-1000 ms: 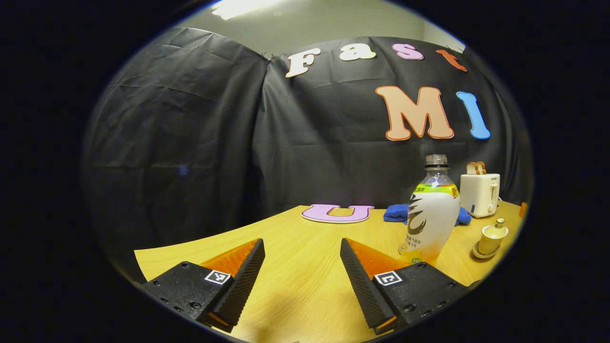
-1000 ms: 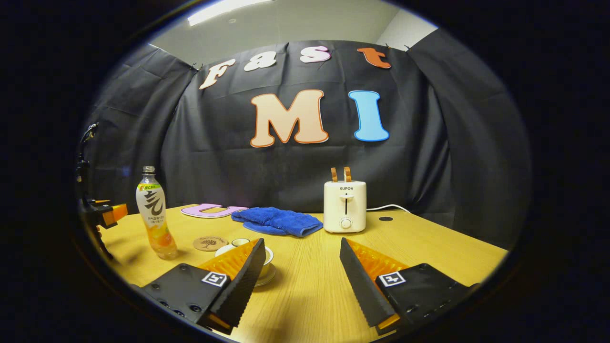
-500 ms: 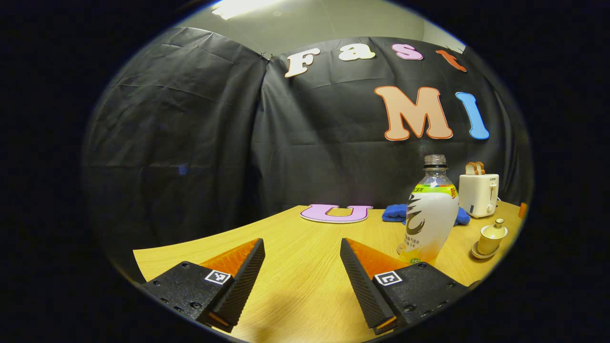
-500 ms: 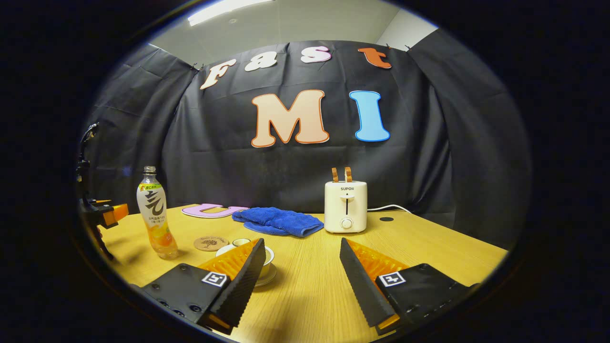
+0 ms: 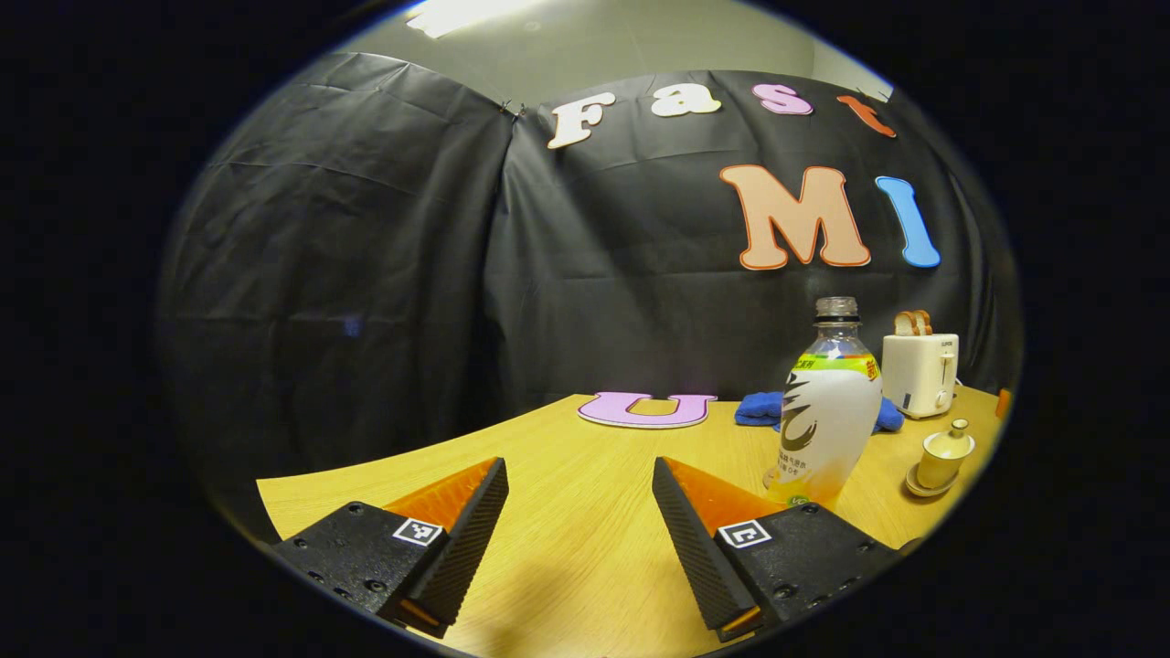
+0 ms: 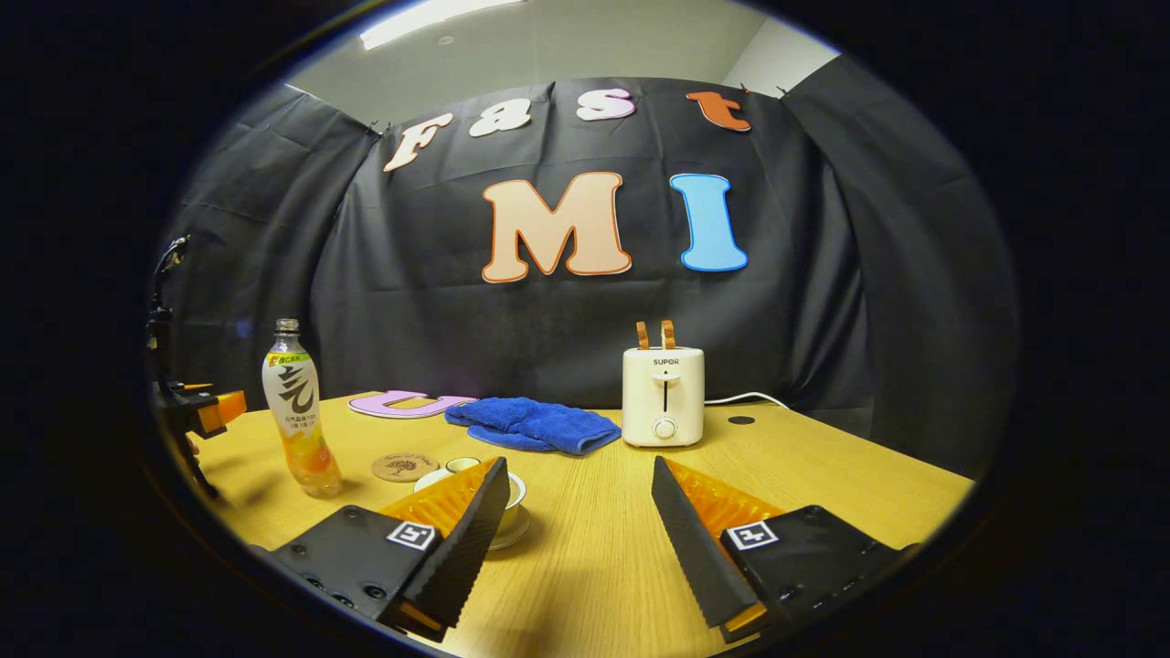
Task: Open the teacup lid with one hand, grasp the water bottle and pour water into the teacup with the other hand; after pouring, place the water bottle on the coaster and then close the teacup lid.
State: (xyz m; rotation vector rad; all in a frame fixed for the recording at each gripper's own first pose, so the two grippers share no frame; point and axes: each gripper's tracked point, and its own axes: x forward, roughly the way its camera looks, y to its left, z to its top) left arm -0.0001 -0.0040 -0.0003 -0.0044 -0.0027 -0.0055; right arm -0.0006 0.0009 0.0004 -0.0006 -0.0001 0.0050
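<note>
Left gripper view looks along the left hand-held gripper (image 5: 578, 521), whose two fingers are spread wide above the bare wooden desk (image 5: 585, 585) with nothing between them. Just ahead and to the right of its right finger, the water bottle (image 5: 827, 416) stands upright on the desk, uncapped as far as can be told, with a white label and a little orange liquid at its base. Farther right, near the desk edge, the lidded teacup (image 5: 943, 452) sits on its saucer, its knobbed lid in place. Behind the bottle lie a blue cloth (image 5: 759, 408) and a white toaster (image 5: 919, 373) holding two slices of bread.

In the right gripper view, the right hand-held gripper (image 6: 579, 521) is likewise spread apart and empty, low over the desk. The teacup (image 6: 512, 493) is partly hidden behind its left finger. A round coaster (image 6: 403, 466) lies just beyond the cup, and the bottle stands to the left of the coaster, apart from it. The left hand-held gripper shows at the far left edge, near the bottle.
</note>
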